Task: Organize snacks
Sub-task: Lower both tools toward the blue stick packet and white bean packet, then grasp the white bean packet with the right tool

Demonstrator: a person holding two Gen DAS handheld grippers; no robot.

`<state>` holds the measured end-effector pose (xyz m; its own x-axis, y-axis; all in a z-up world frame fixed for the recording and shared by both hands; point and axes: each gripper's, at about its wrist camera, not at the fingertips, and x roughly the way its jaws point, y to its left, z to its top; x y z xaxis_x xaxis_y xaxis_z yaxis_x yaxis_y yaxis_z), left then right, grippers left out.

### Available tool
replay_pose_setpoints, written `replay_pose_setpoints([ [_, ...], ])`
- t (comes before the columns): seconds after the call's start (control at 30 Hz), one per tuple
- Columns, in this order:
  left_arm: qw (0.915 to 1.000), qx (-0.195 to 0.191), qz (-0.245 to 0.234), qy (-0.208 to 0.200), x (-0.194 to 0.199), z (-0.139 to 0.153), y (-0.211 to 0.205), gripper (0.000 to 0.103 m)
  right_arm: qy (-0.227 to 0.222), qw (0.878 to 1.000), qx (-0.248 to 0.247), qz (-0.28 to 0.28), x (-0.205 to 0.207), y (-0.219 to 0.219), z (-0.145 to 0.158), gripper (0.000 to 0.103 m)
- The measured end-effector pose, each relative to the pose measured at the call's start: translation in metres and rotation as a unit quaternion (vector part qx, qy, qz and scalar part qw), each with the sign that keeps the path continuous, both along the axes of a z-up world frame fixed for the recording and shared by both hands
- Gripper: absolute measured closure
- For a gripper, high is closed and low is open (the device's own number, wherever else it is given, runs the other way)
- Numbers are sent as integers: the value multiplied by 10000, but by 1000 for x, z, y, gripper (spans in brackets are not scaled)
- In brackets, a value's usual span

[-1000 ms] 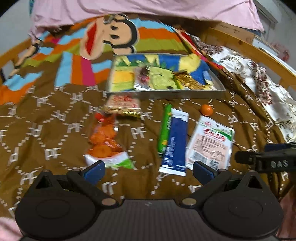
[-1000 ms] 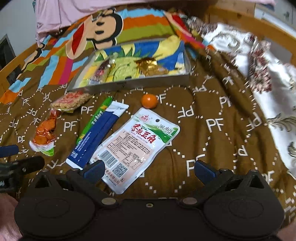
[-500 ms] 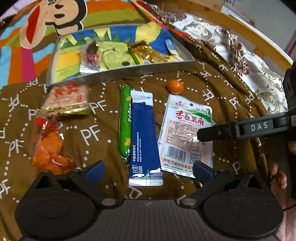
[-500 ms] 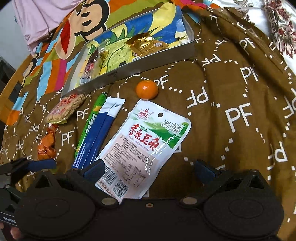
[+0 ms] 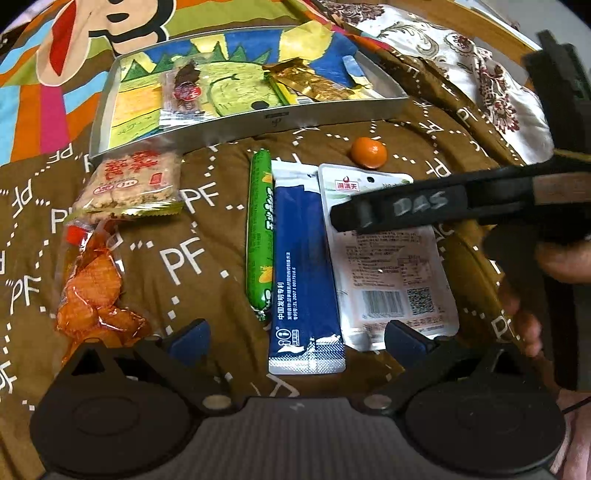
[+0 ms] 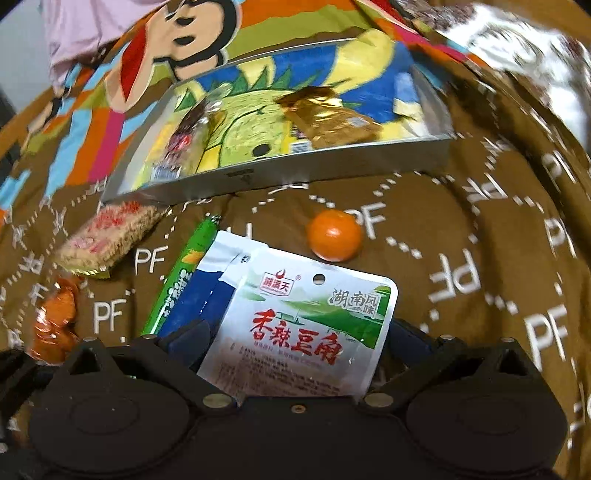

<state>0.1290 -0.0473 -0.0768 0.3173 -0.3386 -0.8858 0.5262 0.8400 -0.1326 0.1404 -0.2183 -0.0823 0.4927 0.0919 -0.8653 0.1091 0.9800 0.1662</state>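
Snacks lie on a brown quilt in front of a grey tray [image 5: 280,116] [image 6: 332,162]. A white pouch with red characters [image 5: 391,266] [image 6: 314,328] lies between my right gripper's [image 6: 295,341] open jaws. Beside it lie a blue sachet [image 5: 303,273] [image 6: 201,302], a green sausage stick [image 5: 260,229] [image 6: 177,280], a small orange [image 5: 368,152] [image 6: 334,234], a rice cracker pack [image 5: 129,184] [image 6: 107,236] and an orange snack bag [image 5: 92,291] [image 6: 55,321]. My left gripper [image 5: 295,338] is open over the blue sachet's near end. A right gripper finger [image 5: 406,212] crosses above the pouch.
The tray holds a gold wrapper [image 5: 314,83] [image 6: 328,118] and a dark red packet [image 5: 184,88] [image 6: 188,136]. A cartoon blanket [image 5: 110,33] lies behind the tray. A floral cloth [image 5: 480,85] is at the right.
Both grippers have moved forward and down toward the snacks. The right gripper now straddles the white pouch; its finger reaches further left across the left wrist view.
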Motion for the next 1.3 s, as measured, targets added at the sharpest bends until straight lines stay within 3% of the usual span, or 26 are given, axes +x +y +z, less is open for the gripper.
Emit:
replay_pose_setpoints([
  [0.13, 10000, 28, -5, -17, -1, -1, 0, 1, -112, 9981, -482, 376, 1, 15, -6, 1],
  [0.4, 9999, 77, 77, -47, 0, -1, 3, 1, -12, 9943, -490, 945, -11, 10, -7, 1],
  [0.6, 9993, 94, 348, -49, 0, 6, 16, 1, -16, 9941, -515, 954, -15, 18, -7, 1],
  [0.77, 9985, 341, 427, 16, -1, 2, 15, 1, -77, 9952, -532, 820, -13, 19, -10, 1],
  [1.3, 9978, 595, 211, -217, -8, 3, 6, 1, -34, 9932, -742, 899, -26, 30, -14, 1],
])
